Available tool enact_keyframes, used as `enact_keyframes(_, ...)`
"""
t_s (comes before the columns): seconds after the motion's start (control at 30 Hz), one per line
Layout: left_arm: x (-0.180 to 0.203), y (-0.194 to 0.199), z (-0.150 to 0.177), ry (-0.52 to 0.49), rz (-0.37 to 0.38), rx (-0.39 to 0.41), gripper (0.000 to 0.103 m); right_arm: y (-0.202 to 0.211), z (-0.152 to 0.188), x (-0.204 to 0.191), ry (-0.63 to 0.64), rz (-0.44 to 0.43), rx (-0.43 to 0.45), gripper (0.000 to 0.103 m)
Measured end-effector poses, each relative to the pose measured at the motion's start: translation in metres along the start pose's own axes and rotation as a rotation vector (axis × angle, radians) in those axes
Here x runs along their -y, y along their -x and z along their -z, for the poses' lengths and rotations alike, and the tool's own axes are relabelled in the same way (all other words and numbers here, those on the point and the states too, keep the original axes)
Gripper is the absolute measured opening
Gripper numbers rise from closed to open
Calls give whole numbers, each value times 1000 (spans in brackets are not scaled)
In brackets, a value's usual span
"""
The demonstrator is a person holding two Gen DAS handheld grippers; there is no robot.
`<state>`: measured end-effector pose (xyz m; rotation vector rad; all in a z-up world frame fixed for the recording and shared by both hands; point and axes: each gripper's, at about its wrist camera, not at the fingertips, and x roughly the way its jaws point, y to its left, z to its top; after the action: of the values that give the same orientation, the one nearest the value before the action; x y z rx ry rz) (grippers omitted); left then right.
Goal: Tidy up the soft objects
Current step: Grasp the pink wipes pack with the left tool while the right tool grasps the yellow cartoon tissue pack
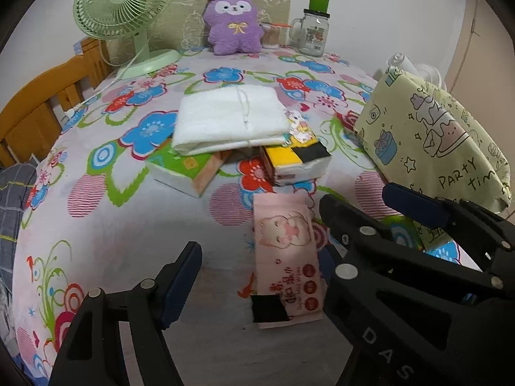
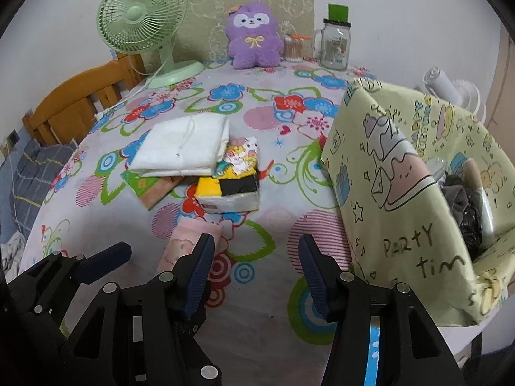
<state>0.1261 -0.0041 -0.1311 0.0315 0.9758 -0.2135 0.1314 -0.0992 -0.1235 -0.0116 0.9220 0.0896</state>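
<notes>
Soft goods lie scattered on a flowered surface. Near its middle, a folded white cloth rests on top of a green tissue pack and partly over a yellow-and-black tissue pack, bridging the two. Closer in, a pink wet-wipes pack lies flat.

In the left wrist view, the left hand-held gripper has its jaws wide apart over the pink pack, whose lower end lies between them; whether the pads touch it cannot be told. The right hand-held gripper stands just beside it, jaws moderately apart with only bare tablecloth between them, gripping nothing.

On the right edge sits a pale yellow fabric bin printed with cartoon drawings, with dark items visible inside. At the far wall stand a green desk fan, a purple plush toy, a cotton-swab jar and a glass mug jar with a green straw cap.
</notes>
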Motion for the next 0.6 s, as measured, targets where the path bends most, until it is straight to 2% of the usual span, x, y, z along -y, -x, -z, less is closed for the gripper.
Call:
enact_keyframes(0.17,5,-3,1,-11,-35,3,70,-6,2,5,-17,8,-20,59)
enact_keyframes(0.3,5,-1,1,-13,-42,21,40,-9,3,7,-24,-1,-26,59)
enact_keyframes(0.6,-3,0,-3,-2,-67,35,40,-13,-4,1,-14,-12,-16,59)
